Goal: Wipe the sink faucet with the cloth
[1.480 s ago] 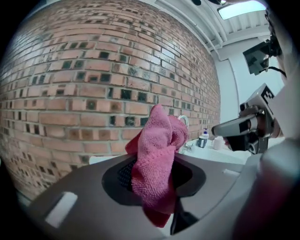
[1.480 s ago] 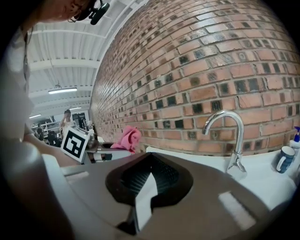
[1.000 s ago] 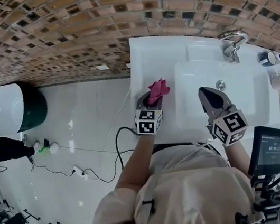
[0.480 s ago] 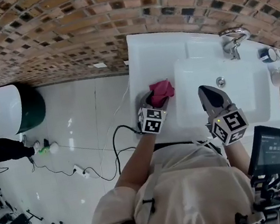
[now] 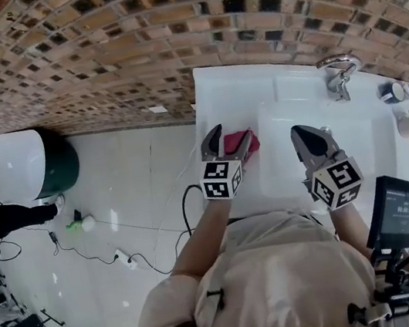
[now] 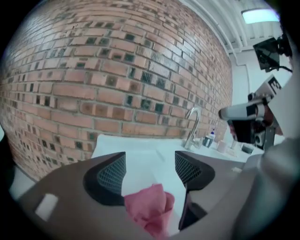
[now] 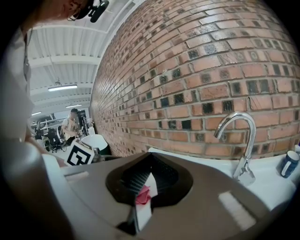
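The pink cloth (image 5: 241, 143) lies crumpled on the white sink's left rim (image 5: 212, 95). My left gripper (image 5: 229, 140) hovers just above it with its jaws opening. The cloth (image 6: 150, 208) shows low between the two pads (image 6: 108, 176), and neither pad presses on it. My right gripper (image 5: 299, 134) hangs over the basin's front part with its jaws together and nothing held. Through the narrow slit of the right gripper (image 7: 149, 180) a bit of the cloth (image 7: 143, 195) is visible. The chrome faucet (image 5: 338, 68) stands at the back of the sink, far from both grippers; it shows as the faucet (image 6: 193, 127) and the faucet (image 7: 241, 140).
A brick wall (image 5: 90, 46) runs behind the sink. Small bottles (image 5: 396, 86) stand to the right of the faucet. A screen device (image 5: 398, 215) sits at the right by the person's body. On the tiled floor at the left are a white round bin (image 5: 17, 164) and cables (image 5: 155, 238).
The left gripper's jaws have spread and let go of the pink cloth, which now lies on the sink rim. That gripper has lifted. The right gripper has hardly moved.
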Demonstrator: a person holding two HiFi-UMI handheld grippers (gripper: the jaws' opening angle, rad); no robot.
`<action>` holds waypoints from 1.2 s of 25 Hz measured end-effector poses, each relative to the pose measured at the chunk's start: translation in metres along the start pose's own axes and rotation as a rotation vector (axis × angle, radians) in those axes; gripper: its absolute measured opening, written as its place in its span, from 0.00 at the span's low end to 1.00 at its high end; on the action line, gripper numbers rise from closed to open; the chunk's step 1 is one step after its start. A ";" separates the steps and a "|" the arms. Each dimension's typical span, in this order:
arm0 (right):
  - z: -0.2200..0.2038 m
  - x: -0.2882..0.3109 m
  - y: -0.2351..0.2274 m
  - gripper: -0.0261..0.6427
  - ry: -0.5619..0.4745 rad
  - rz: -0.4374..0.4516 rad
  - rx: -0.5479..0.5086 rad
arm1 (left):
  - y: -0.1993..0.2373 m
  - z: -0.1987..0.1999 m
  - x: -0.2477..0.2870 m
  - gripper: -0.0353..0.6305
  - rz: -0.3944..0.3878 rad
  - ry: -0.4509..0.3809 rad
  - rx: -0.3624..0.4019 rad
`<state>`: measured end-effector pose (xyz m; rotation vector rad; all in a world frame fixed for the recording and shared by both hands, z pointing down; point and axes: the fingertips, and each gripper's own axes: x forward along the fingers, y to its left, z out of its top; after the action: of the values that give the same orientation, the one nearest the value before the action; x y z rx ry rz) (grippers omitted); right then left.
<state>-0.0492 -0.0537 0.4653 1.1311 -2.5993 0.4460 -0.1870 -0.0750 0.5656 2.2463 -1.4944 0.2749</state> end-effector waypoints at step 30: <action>0.070 -0.031 -0.029 0.02 -0.163 0.006 -0.119 | -0.097 0.144 -0.005 0.06 -0.136 -0.231 0.205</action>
<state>-0.0154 -0.0787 0.3945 1.1645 -2.7269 0.2038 -0.1104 -0.1041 0.4122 2.6061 -1.4730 0.1354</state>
